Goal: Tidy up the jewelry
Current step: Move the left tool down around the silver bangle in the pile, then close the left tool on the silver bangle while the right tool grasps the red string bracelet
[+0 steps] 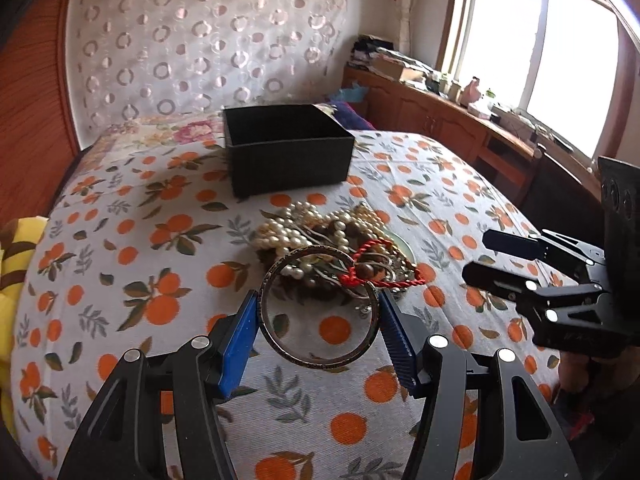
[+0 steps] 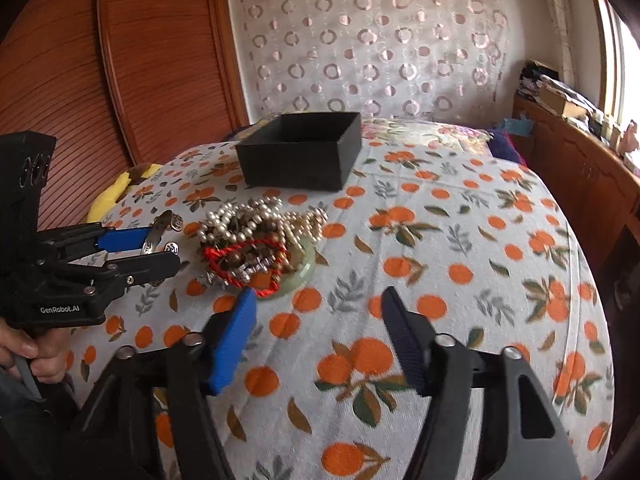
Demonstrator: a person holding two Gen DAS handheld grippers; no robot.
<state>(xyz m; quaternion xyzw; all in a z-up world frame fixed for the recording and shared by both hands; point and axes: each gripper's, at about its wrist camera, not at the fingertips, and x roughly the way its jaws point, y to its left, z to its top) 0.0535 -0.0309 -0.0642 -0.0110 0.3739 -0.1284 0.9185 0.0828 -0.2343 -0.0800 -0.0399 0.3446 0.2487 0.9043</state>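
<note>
My left gripper (image 1: pixel 318 304) is shut on a silver bangle (image 1: pixel 280 350), held just above the bed in front of the jewelry pile (image 1: pixel 332 236). A red cord (image 1: pixel 376 256) from the pile lies against the bangle's top right. The pile of pearl strands, brown beads and a green jade ring (image 2: pixel 298 274) sits mid-bed. An open black box (image 1: pixel 286 146) stands behind it. My right gripper (image 2: pixel 318 310) is open and empty, to the right of the pile. In the right wrist view the left gripper (image 2: pixel 160 246) holds the bangle (image 2: pixel 160 232) at left.
The bed (image 2: pixel 460 240) has an orange-print cover. A yellow pillow (image 2: pixel 116 186) lies at its left edge. A wooden wardrobe (image 2: pixel 120 60) stands to the left, a wooden counter (image 1: pixel 440 120) with clutter under the window to the right.
</note>
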